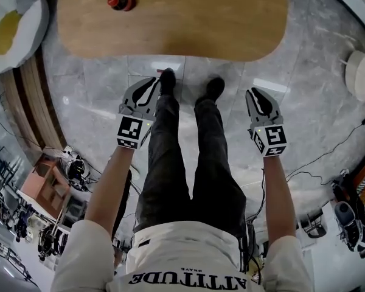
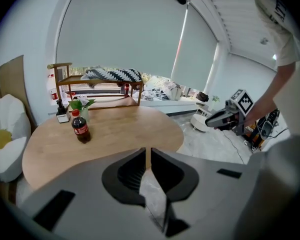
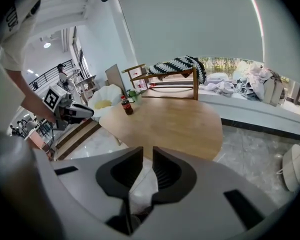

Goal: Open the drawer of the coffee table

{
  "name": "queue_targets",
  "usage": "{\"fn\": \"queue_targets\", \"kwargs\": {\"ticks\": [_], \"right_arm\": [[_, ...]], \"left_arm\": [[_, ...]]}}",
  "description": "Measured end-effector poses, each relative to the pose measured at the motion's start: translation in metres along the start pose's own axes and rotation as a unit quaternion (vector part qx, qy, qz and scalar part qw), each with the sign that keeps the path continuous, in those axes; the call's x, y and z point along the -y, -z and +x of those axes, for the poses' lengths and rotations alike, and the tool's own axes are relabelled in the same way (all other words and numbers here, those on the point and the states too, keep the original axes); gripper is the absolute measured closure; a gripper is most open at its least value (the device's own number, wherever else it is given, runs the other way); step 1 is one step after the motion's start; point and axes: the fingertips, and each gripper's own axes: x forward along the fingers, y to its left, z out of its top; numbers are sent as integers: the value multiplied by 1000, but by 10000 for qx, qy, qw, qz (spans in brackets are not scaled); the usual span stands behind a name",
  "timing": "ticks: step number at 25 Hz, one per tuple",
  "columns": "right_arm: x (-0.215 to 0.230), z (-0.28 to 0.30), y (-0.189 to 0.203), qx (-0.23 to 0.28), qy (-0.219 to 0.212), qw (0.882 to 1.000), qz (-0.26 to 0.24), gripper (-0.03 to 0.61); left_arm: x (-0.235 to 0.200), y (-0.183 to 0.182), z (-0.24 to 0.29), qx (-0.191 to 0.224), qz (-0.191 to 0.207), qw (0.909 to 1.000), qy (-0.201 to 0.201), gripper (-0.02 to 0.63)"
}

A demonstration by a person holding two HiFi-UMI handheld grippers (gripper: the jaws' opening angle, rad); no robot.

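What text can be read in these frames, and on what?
"ATTITUDE": on the shirt, upside down in the head view.
Smaller word beside it: too small to read.
Bottle label: red, print too small to read.
Marker cubes: black-and-white patterns only, no words.

A rounded light-wood worktop [image 1: 170,29] stands on the grey marble-tile floor [image 1: 91,84], just ahead of the person's black shoes [image 1: 167,78]. On the worktop's left part stands a dark cola bottle with a red cap [image 1: 120,2]. Behind the cola bottle are a small vase of green leaves [image 2: 83,106] and a small dark bottle [image 2: 62,111]. A white flower-shaped cushion with a yellow centre [image 1: 12,23] sits left of the worktop. A wooden chair [image 2: 65,84] beyond the worktop carries a black-and-white striped blanket [image 2: 112,74]. The left hand-held gripper [image 1: 152,81] and the right hand-held gripper [image 1: 254,92] flank the legs, short of the worktop's near edge. A round white stool [image 1: 360,72] lies to the right.
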Motion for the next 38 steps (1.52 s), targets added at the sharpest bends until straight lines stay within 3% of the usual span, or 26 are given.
{"fn": "queue_targets", "kwargs": {"ticks": [20, 31, 38], "right_arm": [[29, 86, 91, -472, 81, 9982, -365, 442], [59, 134, 141, -750, 236, 9965, -297, 399], [84, 153, 164, -745, 553, 9956, -163, 314]], "left_arm": [[-43, 113, 82, -419, -78, 9990, -159, 479], [-65, 163, 126, -536, -458, 9971, -284, 422], [-78, 178, 152, -404, -654, 9957, -509, 367]]}}
